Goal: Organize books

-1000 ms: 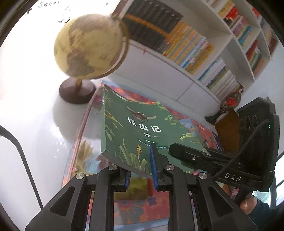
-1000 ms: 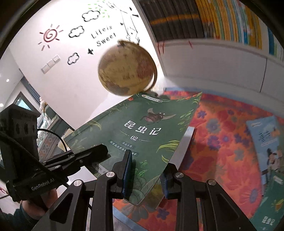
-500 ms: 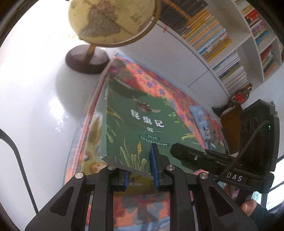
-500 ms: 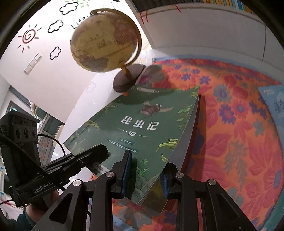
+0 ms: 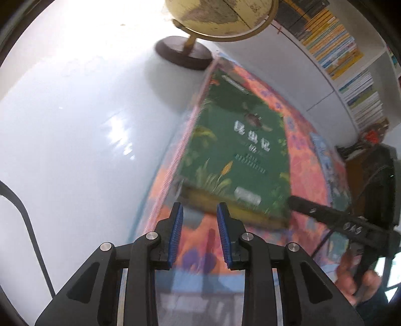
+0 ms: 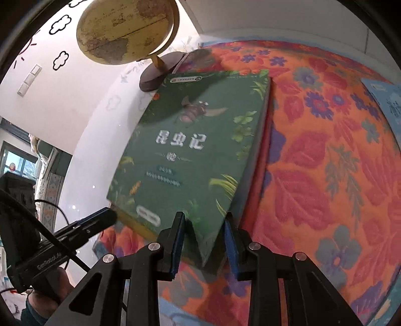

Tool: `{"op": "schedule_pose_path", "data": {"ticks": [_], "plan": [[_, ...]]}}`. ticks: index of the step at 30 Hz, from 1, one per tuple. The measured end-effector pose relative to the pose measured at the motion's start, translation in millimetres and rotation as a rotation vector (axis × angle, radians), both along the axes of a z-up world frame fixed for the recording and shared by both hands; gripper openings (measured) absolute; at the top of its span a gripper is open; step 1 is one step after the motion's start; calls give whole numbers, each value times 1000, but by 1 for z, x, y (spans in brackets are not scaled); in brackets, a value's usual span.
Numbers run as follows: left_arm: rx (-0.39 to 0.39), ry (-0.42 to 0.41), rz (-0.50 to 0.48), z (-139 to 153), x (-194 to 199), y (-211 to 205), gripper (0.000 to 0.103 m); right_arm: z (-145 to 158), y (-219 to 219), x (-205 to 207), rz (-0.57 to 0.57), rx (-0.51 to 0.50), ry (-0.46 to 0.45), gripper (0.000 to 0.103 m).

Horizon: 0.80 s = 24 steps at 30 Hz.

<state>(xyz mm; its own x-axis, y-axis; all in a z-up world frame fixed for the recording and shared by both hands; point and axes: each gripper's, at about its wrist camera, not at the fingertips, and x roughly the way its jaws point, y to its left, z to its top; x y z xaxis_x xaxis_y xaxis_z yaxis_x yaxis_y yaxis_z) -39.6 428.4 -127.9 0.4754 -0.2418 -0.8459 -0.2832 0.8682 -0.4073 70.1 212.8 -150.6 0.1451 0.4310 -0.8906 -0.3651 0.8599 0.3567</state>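
Risk in the left wrist view comes from the release. The left gripper point(image 5: 199, 215) has its blue pads point(image 5: 177, 230) parted and still spreading, and nothing sits between them: the near edge of the green insect book point(image 5: 235, 155) lies just beyond the tips, blurred, over the flowered orange mat point(image 5: 200, 240). The book's left edge runs along the mat's border beside the bare white tabletop point(image 5: 75, 130), so a nudge from the opening fingers could push it off the mat. The globe point(image 5: 220, 17) stands close behind the book's far corner, and a shove forward could knock its dark base. The bookshelf point(image 5: 333, 47) is well apart.

Right wrist view: the right gripper point(image 6: 204, 235) has its jaws drawn close on the book's near right corner, the cover pinched between the pads, with the near edge apparently a little above the mat. With only one corner gripped, the book could sag, twist or slip; I judge a bent cover the likeliest harm if that corner is tugged. The left gripper's finger point(image 6: 82, 225) hovers just off the near left corner, apart from it. A blue book point(image 6: 386, 100) lies at the mat's far right, well clear.
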Motion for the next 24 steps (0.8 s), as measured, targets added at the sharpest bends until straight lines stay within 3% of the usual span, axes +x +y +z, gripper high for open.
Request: {"op": "schedule_pose_path", "data": {"ticks": [5, 9, 12, 14, 16, 19, 24], "plan": [[71, -26, -30, 23, -17, -35, 25, 17, -49, -25, -51, 27, -43, 29], [101, -86, -129, 52, -13, -109, 26, 42, -106, -59, -87, 40, -105, 29], [91, -120, -212, 70, -11, -184, 37, 64, -151, -85, -103, 51, -145, 29], [60, -135, -270, 78, -13, -226, 37, 81, -189, -105, -133, 32, -196, 35], [39, -144, -350, 84, -18, -278, 37, 97, -231, -127, -185, 8, -251, 67], [43, -169, -445, 92, -30, -350, 37, 113, -294, -161, -256, 29, -307, 70], [4, -151, -545, 96, -42, -431, 37, 114, -379, -194, -399, 54, -285, 70]]}}
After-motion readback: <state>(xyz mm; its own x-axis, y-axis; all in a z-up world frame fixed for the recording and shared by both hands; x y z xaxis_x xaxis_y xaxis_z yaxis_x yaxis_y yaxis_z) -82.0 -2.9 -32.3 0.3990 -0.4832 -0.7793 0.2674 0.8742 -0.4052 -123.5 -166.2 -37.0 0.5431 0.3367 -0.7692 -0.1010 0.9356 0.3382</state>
